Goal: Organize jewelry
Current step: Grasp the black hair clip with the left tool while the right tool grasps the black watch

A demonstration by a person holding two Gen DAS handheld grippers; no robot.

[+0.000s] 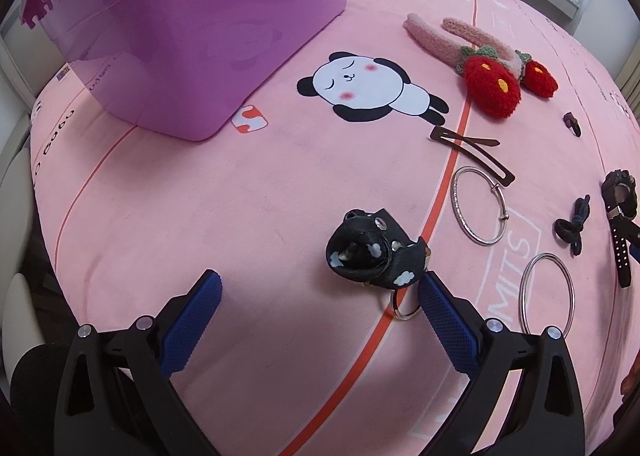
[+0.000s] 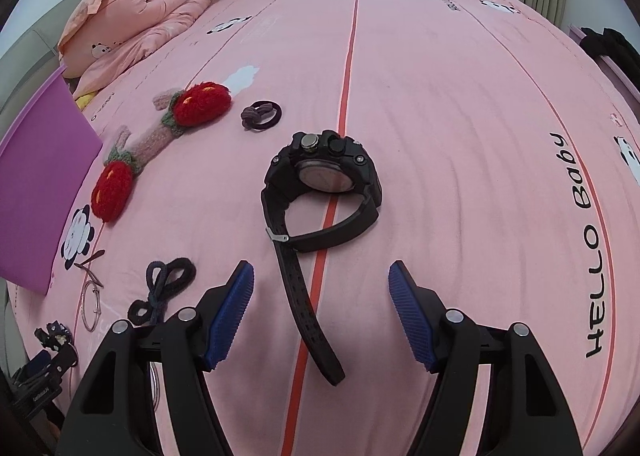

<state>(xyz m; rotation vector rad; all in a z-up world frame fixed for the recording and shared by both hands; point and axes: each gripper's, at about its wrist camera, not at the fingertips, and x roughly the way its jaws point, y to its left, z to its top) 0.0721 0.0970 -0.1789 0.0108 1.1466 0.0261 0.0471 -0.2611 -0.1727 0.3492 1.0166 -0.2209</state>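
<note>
Left wrist view: a pink bedsheet (image 1: 224, 191) printed with pandas and crossed by an orange stripe is seen to cover a bed, with a window band at the upper right. A translucent purple storage box (image 1: 192, 31) stands on the sheet at the upper left. The left gripper (image 1: 320, 292) is held with its jaws released and nothing clamped between them; a black pouch keychain (image 1: 372, 252) with white cloud prints lies just ahead, close to one blue pad, its key ring touching the stripe. Scattered to the right are two silver bangles (image 1: 478, 205), a brown hair clip (image 1: 472, 153) and a knitted strawberry headband (image 1: 480, 55).

In the right wrist view, a folded pink quilt (image 2: 136, 11) is piled at the far left of the bed, and curtains hang beyond. The right gripper (image 2: 321, 280) is also spread wide, gripping nothing. A black wristwatch (image 2: 324, 183) rests on the stripe just ahead of the fingertips, its case tilted with the dial facing the camera. Its loose strap end lies along the stripe, pointing back between the open jaws. A dark hair tie (image 2: 164, 288) lies to the left, a purple one (image 2: 262, 115) farther off.
</note>
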